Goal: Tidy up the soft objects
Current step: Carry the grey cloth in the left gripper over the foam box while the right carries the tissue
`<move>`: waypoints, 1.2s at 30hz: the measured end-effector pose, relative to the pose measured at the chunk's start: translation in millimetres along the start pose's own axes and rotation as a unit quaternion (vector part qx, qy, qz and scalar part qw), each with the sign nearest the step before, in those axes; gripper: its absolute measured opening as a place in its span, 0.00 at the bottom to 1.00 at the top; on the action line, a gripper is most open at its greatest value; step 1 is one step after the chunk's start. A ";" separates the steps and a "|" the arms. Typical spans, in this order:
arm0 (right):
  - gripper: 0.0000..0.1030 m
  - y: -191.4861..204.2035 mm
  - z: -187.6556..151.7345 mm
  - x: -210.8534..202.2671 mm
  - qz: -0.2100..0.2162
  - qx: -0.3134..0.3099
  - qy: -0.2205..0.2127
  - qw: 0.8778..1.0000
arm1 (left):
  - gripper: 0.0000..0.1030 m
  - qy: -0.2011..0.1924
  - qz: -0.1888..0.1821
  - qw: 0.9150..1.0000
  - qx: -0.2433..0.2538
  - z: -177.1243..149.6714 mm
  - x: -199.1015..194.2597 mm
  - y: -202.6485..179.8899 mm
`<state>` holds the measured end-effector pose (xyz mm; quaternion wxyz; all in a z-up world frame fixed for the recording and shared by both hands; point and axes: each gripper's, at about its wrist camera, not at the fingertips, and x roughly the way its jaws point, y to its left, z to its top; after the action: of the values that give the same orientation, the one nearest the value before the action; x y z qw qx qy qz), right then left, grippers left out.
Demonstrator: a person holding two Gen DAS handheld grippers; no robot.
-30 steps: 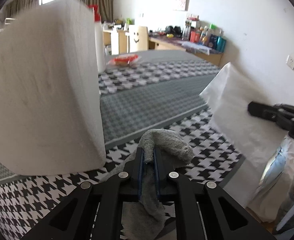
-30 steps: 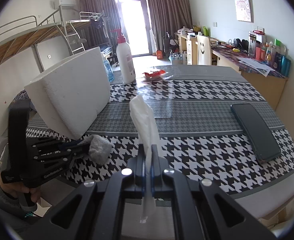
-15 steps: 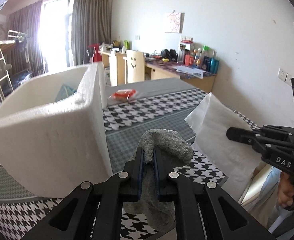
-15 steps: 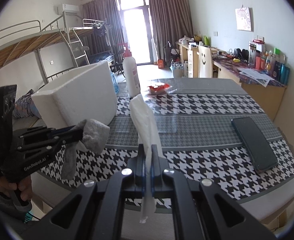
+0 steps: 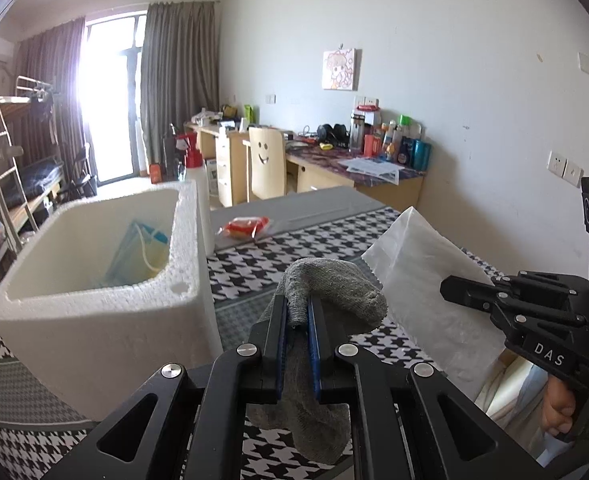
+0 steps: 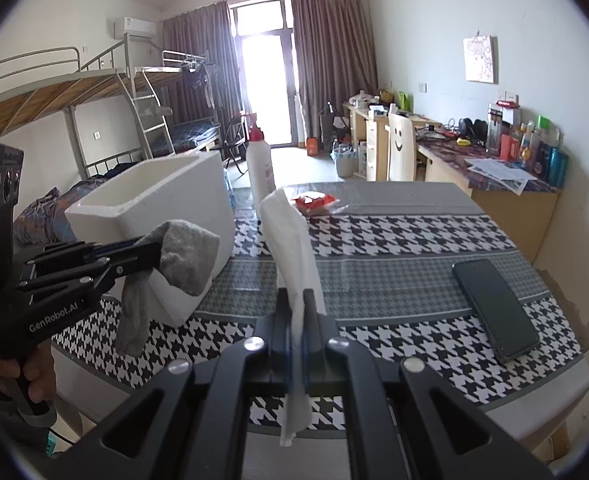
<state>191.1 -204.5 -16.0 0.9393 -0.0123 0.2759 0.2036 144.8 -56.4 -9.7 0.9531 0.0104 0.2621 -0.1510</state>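
The left gripper (image 5: 297,312) has its jaws pinched on a grey sock (image 5: 334,296), held in the air beside the white foam box (image 5: 94,320). The right gripper's (image 6: 297,300) jaws clamp a white tissue (image 6: 290,232) above the table (image 6: 394,236).

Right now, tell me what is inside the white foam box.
Inside the white foam box, the left wrist view shows a blue face mask with pale ear loops leaning against the far wall. The near wall hides the box's floor, so anything lying there cannot be seen.
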 end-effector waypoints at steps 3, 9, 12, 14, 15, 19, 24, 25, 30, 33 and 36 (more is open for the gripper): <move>0.06 1.5 4.7 -2.0 -0.001 -0.002 -0.007 1.000 | 0.10 -0.008 -0.005 1.000 0.002 5.7 -2.8 -1.7; 0.06 2.7 12.1 -5.6 -0.004 -0.005 -0.022 1.000 | 0.10 -0.023 -0.007 1.000 -0.001 20.3 -6.5 -0.3; 0.06 1.7 17.4 -6.9 -0.008 0.000 -0.029 1.000 | 0.10 -0.029 -0.008 1.000 -0.006 27.4 -7.5 1.4; 0.06 2.5 21.9 -7.4 -0.010 0.000 -0.035 0.999 | 0.10 -0.034 -0.009 0.999 -0.006 30.5 -9.1 1.1; 0.06 3.2 23.4 -7.6 -0.010 -0.001 -0.037 0.999 | 0.10 -0.037 -0.010 0.999 -0.005 32.5 -9.8 0.7; 0.06 7.2 30.5 -8.7 -0.012 -0.006 -0.048 0.999 | 0.10 -0.048 -0.005 0.999 -0.006 40.7 -11.1 2.7; 0.06 9.6 36.3 -10.4 -0.010 -0.012 -0.058 0.998 | 0.10 -0.056 0.000 0.998 -0.010 49.2 -11.1 7.6; 0.06 10.3 37.2 -10.9 -0.010 -0.013 -0.061 0.998 | 0.10 -0.058 0.001 0.998 -0.009 50.5 -11.8 8.2; 0.06 12.4 43.8 -11.6 -0.014 -0.015 -0.070 0.997 | 0.10 -0.073 0.005 0.997 -0.007 57.4 -17.9 9.7; 0.06 13.0 47.1 -10.7 -0.013 -0.016 -0.072 0.997 | 0.10 -0.081 0.005 0.997 -0.008 62.7 -21.0 12.3; 0.06 14.1 50.3 -10.3 -0.011 -0.016 -0.075 0.997 | 0.10 -0.088 0.005 0.996 -0.007 69.6 -22.9 13.4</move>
<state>203.5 -188.7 33.3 0.9592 -0.0151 0.2008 0.1983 164.5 -44.0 61.0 0.9732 -0.0084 0.1783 -0.1451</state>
